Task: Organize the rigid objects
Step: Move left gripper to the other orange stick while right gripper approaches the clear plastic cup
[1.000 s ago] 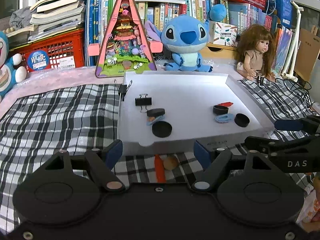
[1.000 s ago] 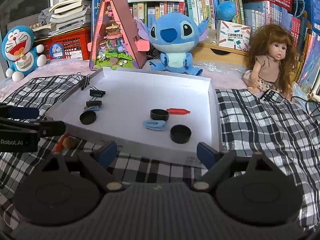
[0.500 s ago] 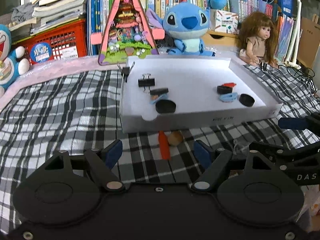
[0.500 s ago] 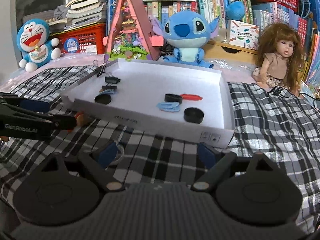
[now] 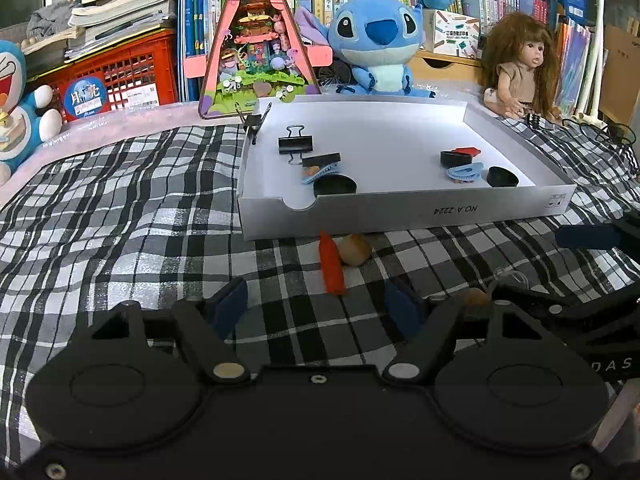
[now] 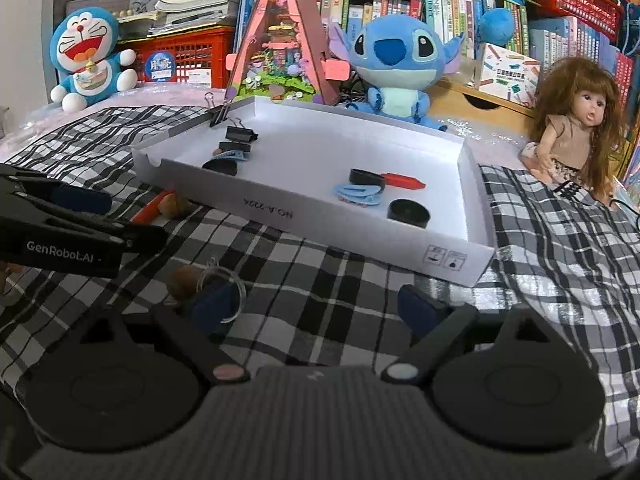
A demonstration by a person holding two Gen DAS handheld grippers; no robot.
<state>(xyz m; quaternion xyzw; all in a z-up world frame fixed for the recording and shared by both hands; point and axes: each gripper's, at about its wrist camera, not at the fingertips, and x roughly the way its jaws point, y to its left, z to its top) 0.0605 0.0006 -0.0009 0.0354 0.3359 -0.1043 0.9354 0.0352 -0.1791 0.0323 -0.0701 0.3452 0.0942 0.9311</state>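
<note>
White tray (image 5: 400, 216) holds clips, caps; orange marker (image 5: 331, 266), nut (image 5: 354, 249), ring (image 6: 224, 292) outside its front wall. Both claws wide, empty.

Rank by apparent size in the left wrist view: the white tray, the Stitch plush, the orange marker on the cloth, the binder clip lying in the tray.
1. White tray
2. Stitch plush
3. Orange marker and binder clip: they look alike in size, and the marker lies nearer the camera, so no ranking.

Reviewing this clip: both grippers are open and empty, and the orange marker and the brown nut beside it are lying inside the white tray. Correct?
Not quite. The left wrist view shows the orange marker and brown nut on the checked cloth just outside the white tray, against its near wall. The left gripper and right gripper are open and empty.
</note>
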